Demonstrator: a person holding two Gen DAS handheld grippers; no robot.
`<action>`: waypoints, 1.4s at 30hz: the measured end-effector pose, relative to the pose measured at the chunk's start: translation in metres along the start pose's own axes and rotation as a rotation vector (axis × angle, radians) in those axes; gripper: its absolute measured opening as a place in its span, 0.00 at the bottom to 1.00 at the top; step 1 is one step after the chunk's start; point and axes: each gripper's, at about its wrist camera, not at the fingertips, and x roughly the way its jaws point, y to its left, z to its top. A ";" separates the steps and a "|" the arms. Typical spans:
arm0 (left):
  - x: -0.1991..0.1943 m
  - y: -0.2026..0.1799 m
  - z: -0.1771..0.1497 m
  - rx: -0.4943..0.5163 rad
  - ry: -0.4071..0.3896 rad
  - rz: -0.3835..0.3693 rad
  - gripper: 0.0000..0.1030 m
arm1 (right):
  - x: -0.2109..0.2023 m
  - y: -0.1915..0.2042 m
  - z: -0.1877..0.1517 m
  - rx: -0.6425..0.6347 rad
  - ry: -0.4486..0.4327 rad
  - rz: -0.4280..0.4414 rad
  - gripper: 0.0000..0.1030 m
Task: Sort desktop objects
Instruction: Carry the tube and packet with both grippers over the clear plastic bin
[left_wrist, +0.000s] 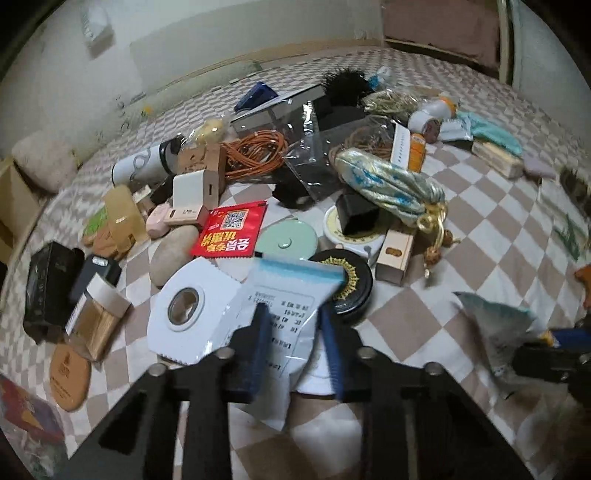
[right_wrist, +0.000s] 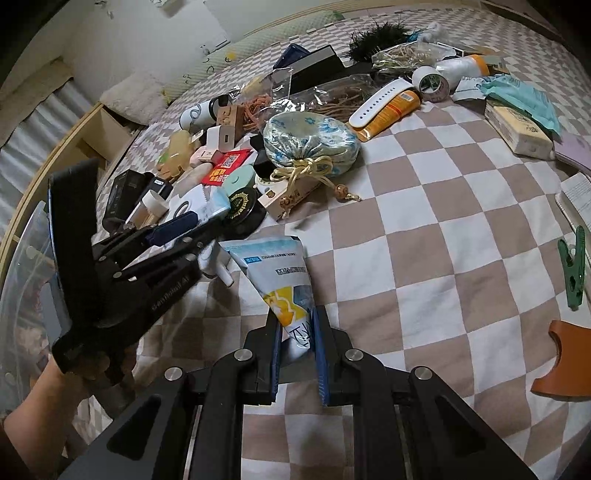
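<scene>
**Both grippers held pouches over the checked cloth**

The left gripper (left_wrist: 293, 319) was clamped on a clear zip bag (left_wrist: 291, 295) with a blue strip and a printed label; its blue pads pressed the bag from both sides, just in front of the pile. The bag hung over a white tape roll (left_wrist: 186, 308) and the rim of a black round tin (left_wrist: 347, 282). Behind them lay a red packet (left_wrist: 231, 229), a mint disc (left_wrist: 286, 240) and a blue-gold drawstring pouch (left_wrist: 388, 184).

The right gripper (right_wrist: 297, 334) pinched the narrow end of a white-blue sachet (right_wrist: 279, 269), whose wide end lay toward the pile on the checked cloth (right_wrist: 443, 221). To its right, well apart, sat a green clip (right_wrist: 574, 267) and an orange piece (right_wrist: 565, 363).
</scene>
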 end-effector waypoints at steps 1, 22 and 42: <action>-0.002 0.003 0.001 -0.027 0.001 -0.018 0.16 | 0.000 0.000 0.000 0.001 0.000 0.001 0.16; -0.093 0.030 -0.031 -0.279 -0.051 -0.109 0.07 | -0.032 0.026 -0.005 -0.069 -0.061 0.025 0.16; -0.241 0.092 -0.050 -0.485 -0.240 0.058 0.07 | -0.116 0.144 0.014 -0.271 -0.202 0.188 0.16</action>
